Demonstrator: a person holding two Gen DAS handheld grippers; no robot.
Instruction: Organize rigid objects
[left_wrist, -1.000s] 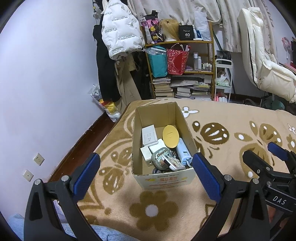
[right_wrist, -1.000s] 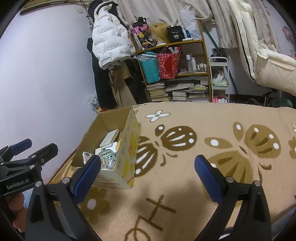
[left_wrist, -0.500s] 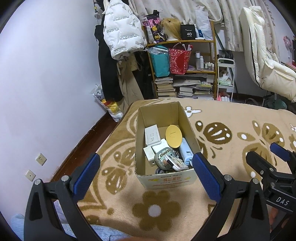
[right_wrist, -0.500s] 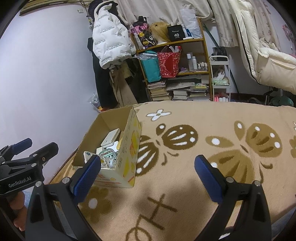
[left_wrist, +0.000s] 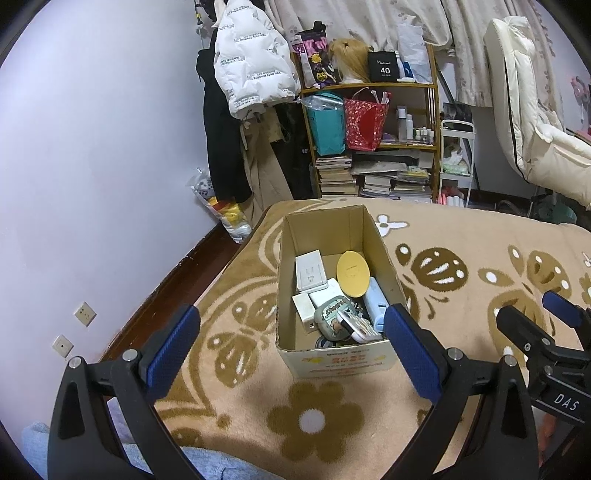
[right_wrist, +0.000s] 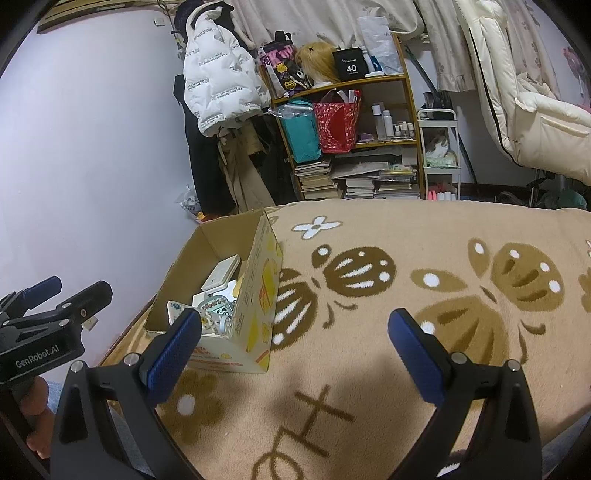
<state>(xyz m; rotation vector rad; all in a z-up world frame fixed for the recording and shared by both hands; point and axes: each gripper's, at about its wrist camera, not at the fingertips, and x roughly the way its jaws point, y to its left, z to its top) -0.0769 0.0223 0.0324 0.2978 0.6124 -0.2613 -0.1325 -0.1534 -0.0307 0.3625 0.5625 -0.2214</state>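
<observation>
Clearly poised with both hand-held grippers, left (left_wrist: 288, 332) and right (right_wrist: 295, 332), released and carrying nothing, just short of an open brown cardboard box (left_wrist: 380, 240) heaped with small rigid items, fitting either unpacking ahead or packing done.

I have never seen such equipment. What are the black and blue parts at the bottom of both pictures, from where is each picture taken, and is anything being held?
There is no robot here: a person holds a hand-held claw in each hand. Each picture comes from a camera on one claw, looking forward along its two black, blue-padded fingers. The left claw faces an open brown cardboard box of small items, such as a yellow oval disc and a white flat box. The box stands on a beige patterned blanket. The right claw points at bare blanket. Both claws are open and hold nothing.
</observation>
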